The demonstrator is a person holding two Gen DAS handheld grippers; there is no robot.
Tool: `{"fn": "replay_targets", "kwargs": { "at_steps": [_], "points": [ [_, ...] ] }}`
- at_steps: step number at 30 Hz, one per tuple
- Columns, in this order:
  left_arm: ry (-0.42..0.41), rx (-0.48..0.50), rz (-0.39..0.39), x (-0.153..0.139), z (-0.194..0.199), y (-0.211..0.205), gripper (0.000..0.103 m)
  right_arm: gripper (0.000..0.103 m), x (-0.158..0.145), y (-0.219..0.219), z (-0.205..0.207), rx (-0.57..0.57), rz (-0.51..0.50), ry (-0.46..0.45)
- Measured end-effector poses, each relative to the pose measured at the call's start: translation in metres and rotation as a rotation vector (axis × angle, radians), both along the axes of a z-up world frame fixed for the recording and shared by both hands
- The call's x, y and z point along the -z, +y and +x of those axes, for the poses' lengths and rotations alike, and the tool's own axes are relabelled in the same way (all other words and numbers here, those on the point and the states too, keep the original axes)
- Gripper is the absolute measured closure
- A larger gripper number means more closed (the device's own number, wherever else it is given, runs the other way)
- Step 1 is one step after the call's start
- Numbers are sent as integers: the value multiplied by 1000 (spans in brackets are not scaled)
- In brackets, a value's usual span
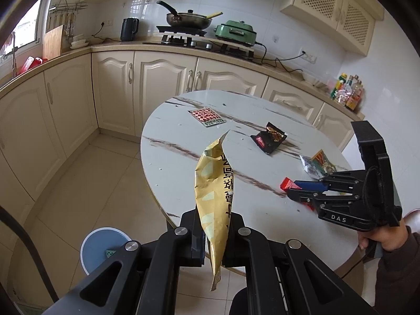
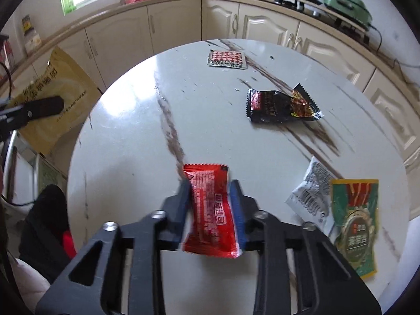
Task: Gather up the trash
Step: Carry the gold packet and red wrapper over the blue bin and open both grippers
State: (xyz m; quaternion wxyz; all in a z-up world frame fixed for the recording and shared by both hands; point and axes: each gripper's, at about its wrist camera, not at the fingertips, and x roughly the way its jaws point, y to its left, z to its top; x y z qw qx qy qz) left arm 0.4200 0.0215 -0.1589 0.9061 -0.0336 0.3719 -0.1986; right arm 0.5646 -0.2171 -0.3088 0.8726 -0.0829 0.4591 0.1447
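- Left wrist view: the left gripper (image 1: pixel 213 232) is clamped on a yellow wrapper (image 1: pixel 214 186), held off the table (image 1: pixel 170 141) edge, above floor — the blue bin (image 1: pixel 101 244) sits below-left.
- Right gripper (image 2: pixel 210 202) is closed on a red packet (image 2: pixel 210 210) over the table's near side.
- Next, I judge: carry both to the bin; open floor left of the rim.
- Black wrapper (image 2: pixel 278 105), checkered sachet (image 2: pixel 227 59), green packet (image 2: pixel 357 223) remain.

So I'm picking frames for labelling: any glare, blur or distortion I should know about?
Left wrist view: sharp, fisheye bends the cabinets, and the yellow wrapper in the left tool is crisp. Right wrist view: window glare whitens the table, and the red packet in the right tool looks motion-smeared, its print hard to read.
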Motion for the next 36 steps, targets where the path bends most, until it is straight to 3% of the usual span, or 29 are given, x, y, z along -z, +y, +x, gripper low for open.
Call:
{"fn": "replay_targets", "kwargs": {
  "at_steps": [6, 10, 14, 20, 24, 29, 36],
  "points": [
    [-2, 5, -26, -1, -1, 6, 99, 91, -3, 3, -5, 54, 23, -29],
    [-7, -4, -66, -4, -5, 18, 99, 91, -27, 16, -11, 63, 76, -86],
    [-21, -66, -103, -11, -11, 55, 99, 91, -60, 59, -7, 16, 158, -167],
    [-25, -215, -111, -11, -19, 138, 99, 91, -67, 156, 25, -95, 303, -169],
    [43, -334, -116, 14, -16, 196, 99, 91, -42, 224, 54, -170, 345, -120],
    [179, -435, -135, 67, 0, 246, 99, 90, 30, 299, 100, -207, 333, 10],
    [341, -494, -163, 129, 46, 293, 99, 86, 127, 344, 155, -173, 308, 183]
  ]
}}
